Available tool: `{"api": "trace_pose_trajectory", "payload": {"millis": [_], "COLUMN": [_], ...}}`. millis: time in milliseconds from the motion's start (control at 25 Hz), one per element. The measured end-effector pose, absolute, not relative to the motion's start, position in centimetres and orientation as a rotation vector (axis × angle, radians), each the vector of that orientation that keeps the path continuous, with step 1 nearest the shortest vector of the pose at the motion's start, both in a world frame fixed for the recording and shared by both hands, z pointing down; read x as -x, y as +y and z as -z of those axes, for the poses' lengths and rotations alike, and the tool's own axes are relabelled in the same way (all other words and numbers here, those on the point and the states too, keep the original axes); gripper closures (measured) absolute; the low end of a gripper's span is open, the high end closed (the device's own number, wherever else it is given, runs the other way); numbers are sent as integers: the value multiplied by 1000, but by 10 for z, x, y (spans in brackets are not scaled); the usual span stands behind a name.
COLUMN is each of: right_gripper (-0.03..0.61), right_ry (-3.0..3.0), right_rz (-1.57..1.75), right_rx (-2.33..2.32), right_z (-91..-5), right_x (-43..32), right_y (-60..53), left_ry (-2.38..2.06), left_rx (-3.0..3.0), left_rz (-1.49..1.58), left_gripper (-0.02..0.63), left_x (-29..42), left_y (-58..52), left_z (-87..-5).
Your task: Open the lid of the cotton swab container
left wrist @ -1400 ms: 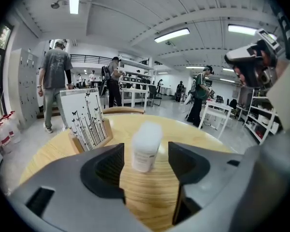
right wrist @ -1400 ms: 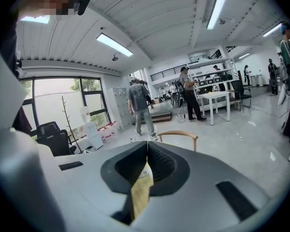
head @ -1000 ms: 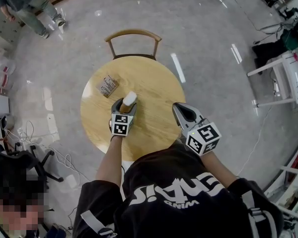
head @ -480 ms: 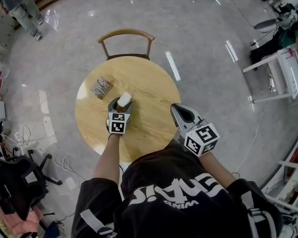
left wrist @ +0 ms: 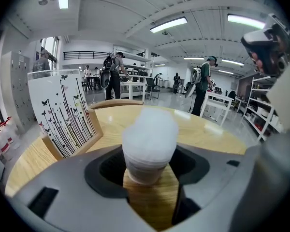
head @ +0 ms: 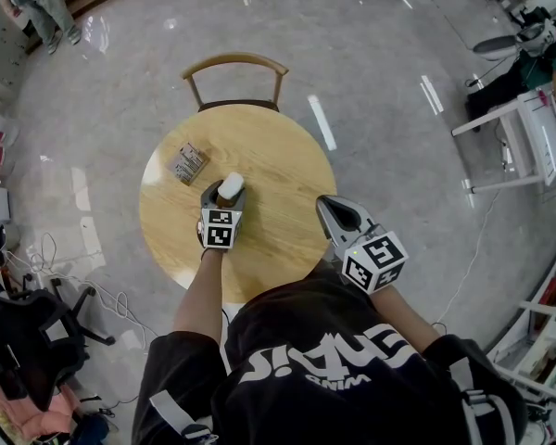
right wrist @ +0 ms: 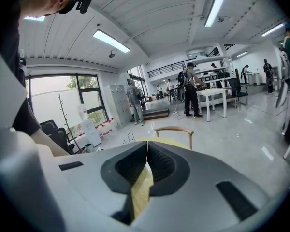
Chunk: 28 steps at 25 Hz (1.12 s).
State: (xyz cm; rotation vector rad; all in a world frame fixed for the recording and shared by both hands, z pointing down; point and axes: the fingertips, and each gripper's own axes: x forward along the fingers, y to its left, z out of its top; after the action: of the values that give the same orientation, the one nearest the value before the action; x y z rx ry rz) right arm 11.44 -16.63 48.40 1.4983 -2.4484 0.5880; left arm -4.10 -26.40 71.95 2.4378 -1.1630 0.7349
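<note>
Barely anything has moved: the left claw (head: 222, 196) still pinches the cotton swab container (left wrist: 145, 170), lid (left wrist: 150, 129) on; the right claw (head: 333, 203), pressed together, hangs at the table (head: 278, 151) edge, so opening has not begun

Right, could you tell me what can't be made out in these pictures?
Container contents: lid blurred in the left gripper view, tiny in the head view.
Box contents: too small in the head view, behind its patterned side in the left gripper view.
Chair seat: mostly under the table, head view.
Container from the right gripper view: blocked by the right gripper itself.
</note>
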Motion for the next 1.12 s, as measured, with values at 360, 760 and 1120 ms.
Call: {"api": "trace_pose_trajectory", "payload": {"millis": [360,760,1120], "right_gripper": [577,577,577], "right_ry": [-2449,-2453,-2474], "right_rz": [-591,-595,-599], "right_rx": [-1499,-1502,-1491], "right_z": [-484,-484,-481], "right_x": [-118,-120,-118], "right_y": [-167,-165,-162], "left_ry": [-1145,-1158,-1137], "left_rx": [-2454,-2440,-2452], "left_rz": [-750,-716,-681], "left_gripper": [351,354,357], "left_x": [38,38,37], "left_y": [-265,-253,-237], "left_z": [-717,-712,-699]}}
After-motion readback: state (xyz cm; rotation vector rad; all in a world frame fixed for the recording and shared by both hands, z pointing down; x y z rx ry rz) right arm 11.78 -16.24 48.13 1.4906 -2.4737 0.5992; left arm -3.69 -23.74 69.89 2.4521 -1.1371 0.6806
